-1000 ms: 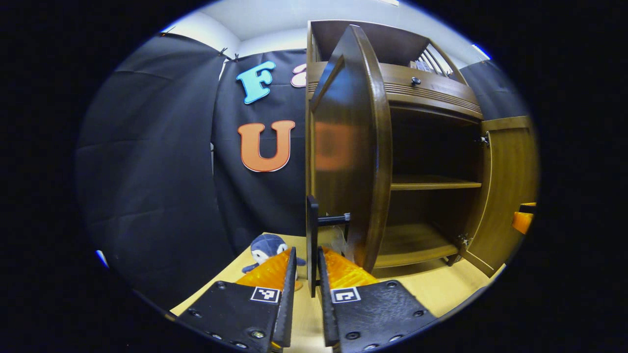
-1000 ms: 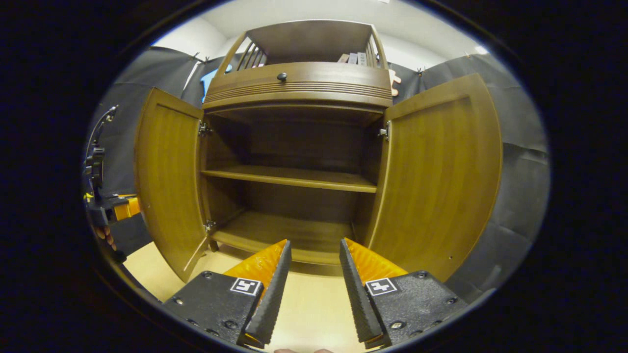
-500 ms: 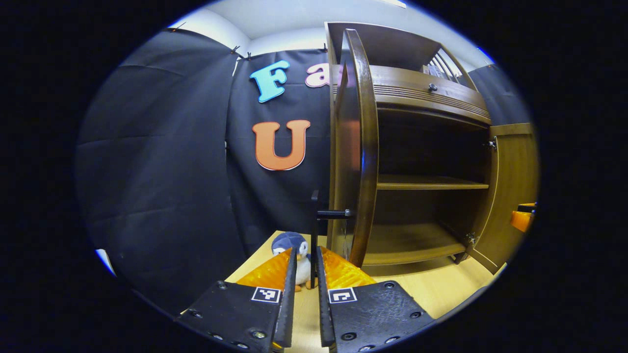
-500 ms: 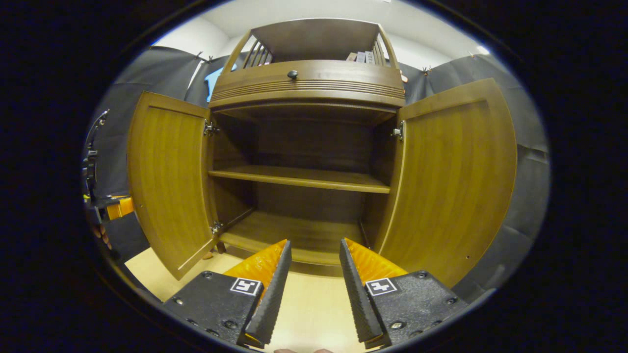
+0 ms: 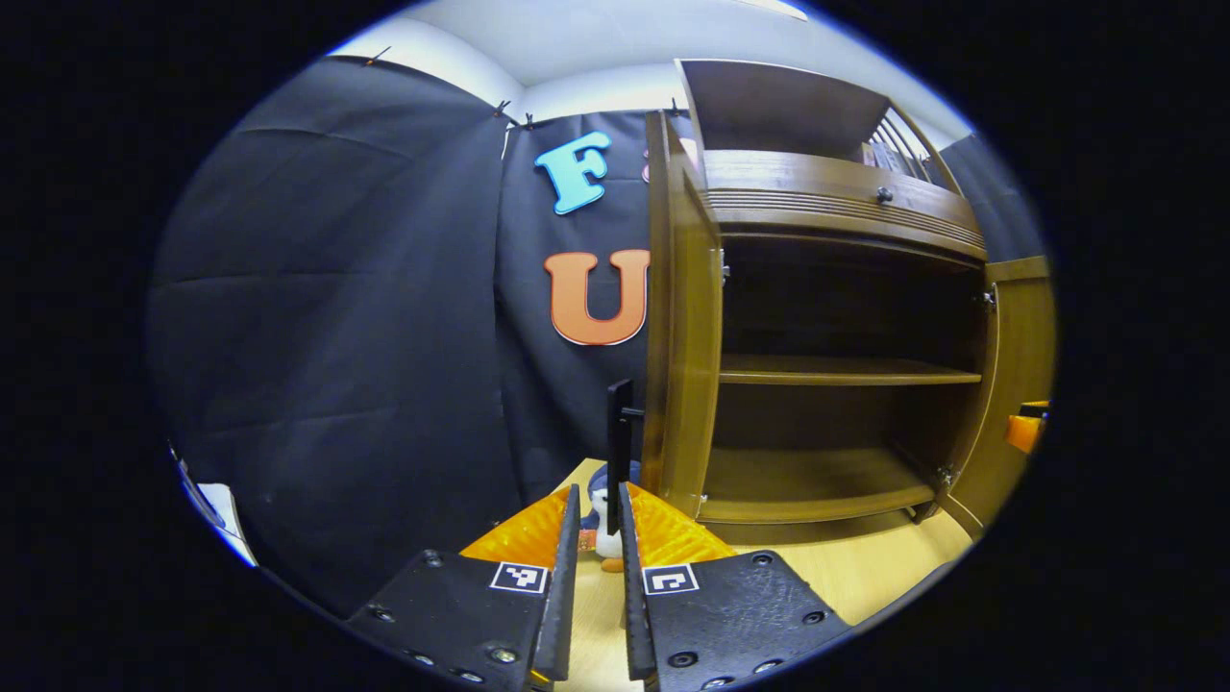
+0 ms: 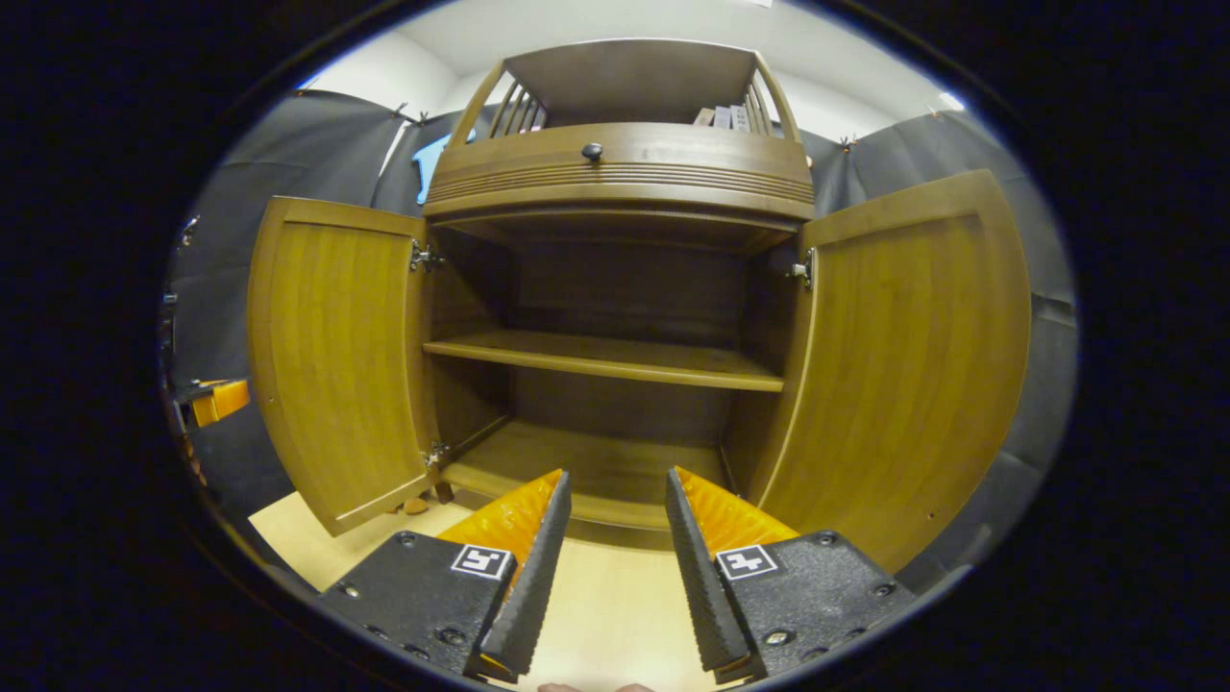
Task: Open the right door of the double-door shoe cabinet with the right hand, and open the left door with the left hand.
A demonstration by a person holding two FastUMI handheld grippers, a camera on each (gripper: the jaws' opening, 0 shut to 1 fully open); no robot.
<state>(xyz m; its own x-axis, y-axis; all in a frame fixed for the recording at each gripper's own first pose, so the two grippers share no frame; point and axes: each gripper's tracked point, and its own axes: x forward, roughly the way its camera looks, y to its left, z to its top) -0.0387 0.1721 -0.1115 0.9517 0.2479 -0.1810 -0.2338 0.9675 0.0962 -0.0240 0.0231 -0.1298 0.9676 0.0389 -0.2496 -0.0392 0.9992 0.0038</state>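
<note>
The brown shoe cabinet (image 6: 615, 173) stands with both doors swung wide. In the right gripper view the left door (image 6: 336, 356) and right door (image 6: 913, 356) flank two bare shelves (image 6: 596, 360). My right gripper (image 6: 615, 481) hangs open before the lower shelf, holding nothing. In the left gripper view the left door (image 5: 682, 336) is edge-on, and its black bar handle (image 5: 620, 432) runs down between the fingers of my left gripper (image 5: 598, 490), which is shut on it. The right door (image 5: 1019, 356) shows at the far right.
A small penguin plush (image 5: 605, 543) sits on the light wooden table (image 5: 865, 567) just behind the left gripper's fingers. Black cloth walls close in on the left. A drawer with a dark knob (image 6: 592, 151) tops the cabinet, with a railed shelf above.
The left door has swung further open with my left gripper on its handle, going from angled to edge-on. The right gripper stays open and has shifted only slightly.
</note>
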